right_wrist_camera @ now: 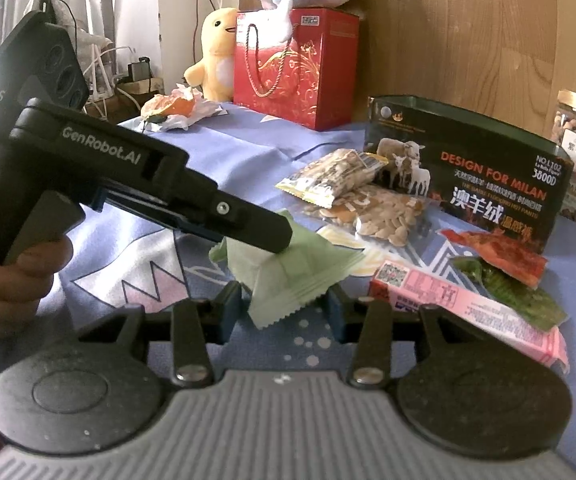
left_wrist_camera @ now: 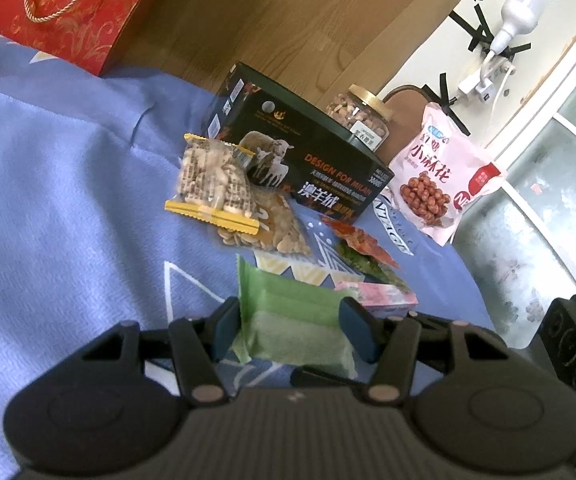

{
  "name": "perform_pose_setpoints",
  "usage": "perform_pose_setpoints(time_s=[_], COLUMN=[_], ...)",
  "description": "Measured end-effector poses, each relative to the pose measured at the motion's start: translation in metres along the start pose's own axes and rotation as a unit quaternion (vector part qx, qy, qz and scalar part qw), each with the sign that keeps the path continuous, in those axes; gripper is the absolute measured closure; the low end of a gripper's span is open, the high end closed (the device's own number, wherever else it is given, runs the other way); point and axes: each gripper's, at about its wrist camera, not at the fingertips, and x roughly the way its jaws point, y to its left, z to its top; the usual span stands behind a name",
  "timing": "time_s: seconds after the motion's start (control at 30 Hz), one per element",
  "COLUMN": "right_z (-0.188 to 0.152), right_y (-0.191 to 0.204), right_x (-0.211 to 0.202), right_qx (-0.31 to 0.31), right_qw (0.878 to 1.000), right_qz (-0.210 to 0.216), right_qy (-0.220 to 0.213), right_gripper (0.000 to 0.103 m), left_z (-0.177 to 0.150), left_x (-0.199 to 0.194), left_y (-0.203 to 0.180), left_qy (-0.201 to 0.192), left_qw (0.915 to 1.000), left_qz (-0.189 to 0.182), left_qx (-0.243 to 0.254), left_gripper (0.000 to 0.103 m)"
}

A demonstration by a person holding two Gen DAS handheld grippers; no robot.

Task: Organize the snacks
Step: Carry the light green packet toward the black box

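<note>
Green packet (left_wrist_camera: pixel 288 320) spans both grippers — left gripper (left_wrist_camera: pixel 294 332) clamps 1 end, right gripper's (right_wrist_camera: pixel 284 308) half-open jaws straddle the other.

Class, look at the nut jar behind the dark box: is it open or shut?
Shut. The jar of nuts wears its gold lid, and stands upright behind the dark box.

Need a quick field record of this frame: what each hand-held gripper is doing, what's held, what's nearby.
surface: blue patterned cloth
held item: green snack packet
left hand-held gripper: pads on either side of the packet, gripping it
right hand-held gripper: jaws around the packet's near corner; contact unclear
behind: black cardboard box with sheep picture, with clear bags of seeds leaning on it
right of packet: flat pink box
far right: pink snack bag, nut jar with gold lid
</note>
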Motion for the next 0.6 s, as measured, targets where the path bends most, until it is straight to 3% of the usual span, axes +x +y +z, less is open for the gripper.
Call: perform_pose_setpoints(time_s=[0.23,0.6], right_z=[0.0027,0.0035], right_y=[0.0036,0.0079], right_x=[0.0043,0.0055], right_qx=[-0.003,-0.003], right_qw=[1.0,1.0], right_qz=[-0.009,-0.008], right_qy=[0.002,-0.001], right_gripper=[0.054,0.062], left_z=[-0.0009,-0.0002], left_x=[0.0001,-0.001], left_y=[0.003,0.0042], left_qy=[-0.001,-0.005], left_qw=[0.9999,0.9998], left_qz=[-0.012,-0.017], left_qx=[-0.008,-0.013], left_gripper=[0.049,0.05])
